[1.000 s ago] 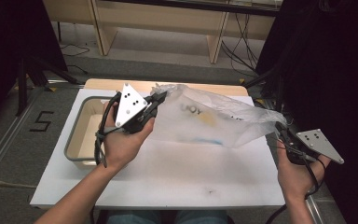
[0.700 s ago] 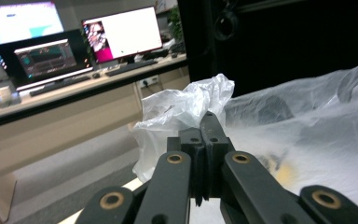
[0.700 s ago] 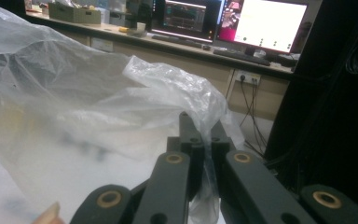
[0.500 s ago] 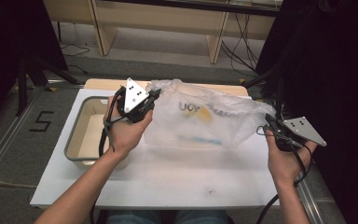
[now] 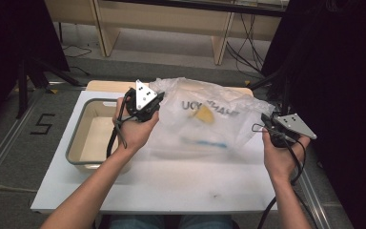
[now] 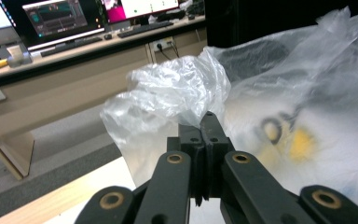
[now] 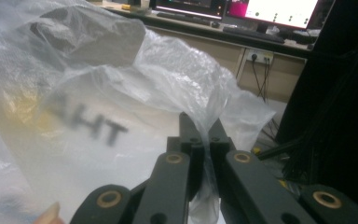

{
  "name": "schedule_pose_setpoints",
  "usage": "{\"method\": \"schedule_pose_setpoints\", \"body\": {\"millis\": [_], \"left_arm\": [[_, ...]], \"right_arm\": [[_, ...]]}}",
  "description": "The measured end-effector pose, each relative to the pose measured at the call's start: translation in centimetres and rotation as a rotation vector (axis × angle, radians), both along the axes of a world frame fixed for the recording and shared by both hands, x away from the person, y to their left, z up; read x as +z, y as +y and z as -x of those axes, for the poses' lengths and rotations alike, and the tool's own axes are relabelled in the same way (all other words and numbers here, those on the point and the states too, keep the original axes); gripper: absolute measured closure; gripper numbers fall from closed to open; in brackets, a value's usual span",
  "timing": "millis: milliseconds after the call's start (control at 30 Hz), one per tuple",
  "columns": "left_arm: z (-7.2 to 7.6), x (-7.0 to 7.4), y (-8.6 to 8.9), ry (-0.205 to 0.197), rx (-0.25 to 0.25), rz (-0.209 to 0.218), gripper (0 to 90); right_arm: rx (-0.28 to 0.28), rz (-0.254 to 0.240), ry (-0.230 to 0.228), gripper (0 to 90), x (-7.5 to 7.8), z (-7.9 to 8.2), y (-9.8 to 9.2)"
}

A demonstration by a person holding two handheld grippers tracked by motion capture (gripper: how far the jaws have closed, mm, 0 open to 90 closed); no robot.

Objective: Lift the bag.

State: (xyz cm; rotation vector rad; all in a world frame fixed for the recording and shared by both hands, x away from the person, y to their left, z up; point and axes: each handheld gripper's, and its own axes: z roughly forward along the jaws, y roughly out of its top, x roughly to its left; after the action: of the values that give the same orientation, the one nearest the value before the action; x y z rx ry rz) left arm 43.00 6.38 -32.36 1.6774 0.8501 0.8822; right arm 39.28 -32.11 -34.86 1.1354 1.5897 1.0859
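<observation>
I have the clear plastic bag (image 5: 205, 121) stretched between my two grippers, above the white table (image 5: 171, 186). My left gripper (image 5: 148, 106) has its jaws pressed together on the bag's left edge; in the left gripper view a crumpled bunch of film (image 6: 177, 93) rises straight out of the black jaw tips. My right gripper (image 5: 265, 121) is likewise clamped on the bag's right edge, and in the right gripper view the film (image 7: 214, 98) runs down between the two jaws and hangs below them.

Dark printed letters (image 5: 207, 106) read through the bag, with a yellow patch (image 5: 202, 114) just below them and a blue streak (image 5: 205, 142) lower down; I cannot tell whether these are print or contents, as the film is blurred.

Taking the bag as my reference: a metal-rimmed tray (image 5: 78, 138) with a pale inside sits to its left on the table, just beyond my left hand (image 5: 133, 131). A wooden board edge (image 5: 105, 86) shows behind the bag's left corner. Beyond the bag, across the floor, stands a light wooden desk (image 5: 171, 19); the gripper views show monitors (image 6: 56, 16) and a keyboard (image 6: 140, 29) on a desk.
</observation>
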Motion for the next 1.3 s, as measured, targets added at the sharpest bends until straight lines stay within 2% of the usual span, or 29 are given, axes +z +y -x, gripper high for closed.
{"method": "schedule_pose_setpoints", "body": {"millis": [300, 533, 767, 1300], "left_arm": [[-1.4, -2.1, -0.3, 0.059, 0.02, -0.029, 89.5], [-2.0, -2.8, -0.3, 0.08, 0.032, -0.028, 89.4], [-2.6, -3.8, -0.6, 0.11, 0.045, -0.044, 89.4], [-4.2, -6.0, -0.7, 0.183, 0.073, -0.077, 89.4]], "right_arm": [[-0.007, -0.005, 0.069, 90.0, -1.7, -1.3, 0.2], [-0.012, -0.01, 0.091, 90.0, -2.4, -1.9, 0.2], [-0.008, -0.005, 0.11, 90.0, -2.8, -2.4, 0.5], [0.005, -0.018, 0.194, 90.0, -4.8, -3.8, 1.0]]}}
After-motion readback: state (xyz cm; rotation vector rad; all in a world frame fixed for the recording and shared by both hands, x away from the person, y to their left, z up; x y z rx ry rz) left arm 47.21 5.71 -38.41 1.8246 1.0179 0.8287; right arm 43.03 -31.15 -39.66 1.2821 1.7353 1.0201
